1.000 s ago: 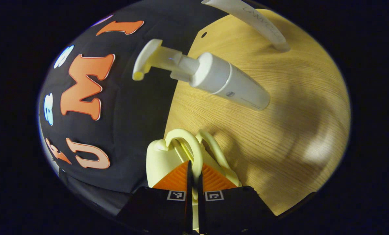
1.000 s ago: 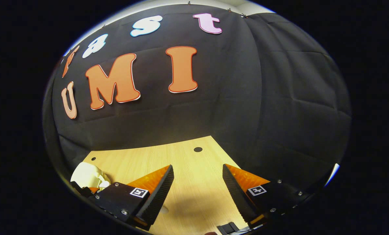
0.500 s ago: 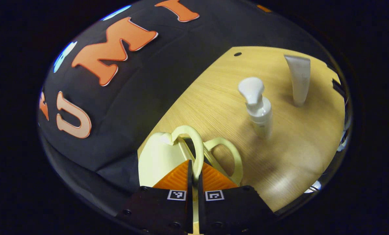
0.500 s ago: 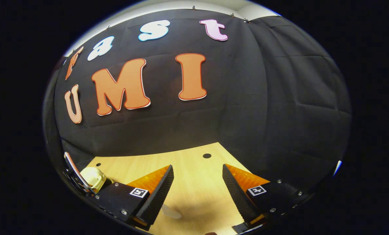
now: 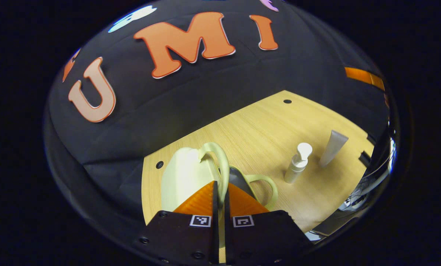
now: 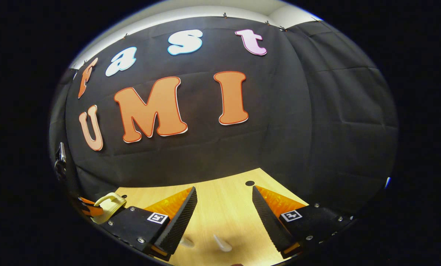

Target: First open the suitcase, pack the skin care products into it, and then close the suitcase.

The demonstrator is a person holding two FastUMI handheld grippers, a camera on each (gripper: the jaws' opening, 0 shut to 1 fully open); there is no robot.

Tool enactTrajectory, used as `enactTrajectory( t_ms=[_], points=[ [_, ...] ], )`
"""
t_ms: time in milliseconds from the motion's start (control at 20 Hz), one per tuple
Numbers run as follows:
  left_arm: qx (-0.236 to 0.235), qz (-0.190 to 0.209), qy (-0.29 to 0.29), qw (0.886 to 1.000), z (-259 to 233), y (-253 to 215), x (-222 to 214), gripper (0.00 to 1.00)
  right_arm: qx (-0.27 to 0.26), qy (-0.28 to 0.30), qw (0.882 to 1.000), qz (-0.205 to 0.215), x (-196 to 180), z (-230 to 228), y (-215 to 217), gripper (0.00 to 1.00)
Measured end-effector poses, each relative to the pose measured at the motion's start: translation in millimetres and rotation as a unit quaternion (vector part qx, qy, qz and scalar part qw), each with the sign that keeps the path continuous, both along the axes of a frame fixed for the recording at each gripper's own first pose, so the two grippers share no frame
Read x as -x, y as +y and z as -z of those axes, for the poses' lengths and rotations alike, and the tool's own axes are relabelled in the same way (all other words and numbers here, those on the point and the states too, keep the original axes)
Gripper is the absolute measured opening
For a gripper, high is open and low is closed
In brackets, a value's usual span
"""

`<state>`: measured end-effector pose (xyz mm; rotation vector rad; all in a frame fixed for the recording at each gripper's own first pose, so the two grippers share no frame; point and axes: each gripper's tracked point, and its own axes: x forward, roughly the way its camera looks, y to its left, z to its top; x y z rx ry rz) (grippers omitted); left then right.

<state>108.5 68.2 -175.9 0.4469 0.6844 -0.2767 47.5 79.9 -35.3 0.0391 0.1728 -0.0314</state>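
1. The left tool is pinching one of the pale yellow suitcase's two handles between its orange fingers, pressed tight on the thin loop.
2. Over the last second this tool has been swinging upward and back: the pump bottle and the tube, which were close and tilted across its view, are now sitting small and upright on the tabletop, well apart from the suitcase.
3. A dark gap is now showing between the lifted handle and the second handle, so the lid appears to be coming open. I judge the opening step to be under way, not finished.
4. The right tool is hovering above the tabletop with its fingers spread, holding nothing. A yellow handle is showing at the left edge of its view.
5. Both skin care products are still waiting to be packed.
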Motion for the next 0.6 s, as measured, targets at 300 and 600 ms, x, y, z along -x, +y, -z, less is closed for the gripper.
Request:
enactTrajectory(
  t_ms=[300, 600],
  points=[
    [0.092, -0.035, -0.009, 0.995, -53.8, 85.2, -11.4, 0.07, -0.014, -0.023, 1.000, 0.006, 17.5, -19.7, 47.6, 0.95],
    [0.138, -0.086, -0.013, 0.987, -69.8, 207.8, -23.4, 0.07, -0.025, -0.050, 0.998, 0.000, 30.8, -43.6, 94.5, 0.95]
  ],
)
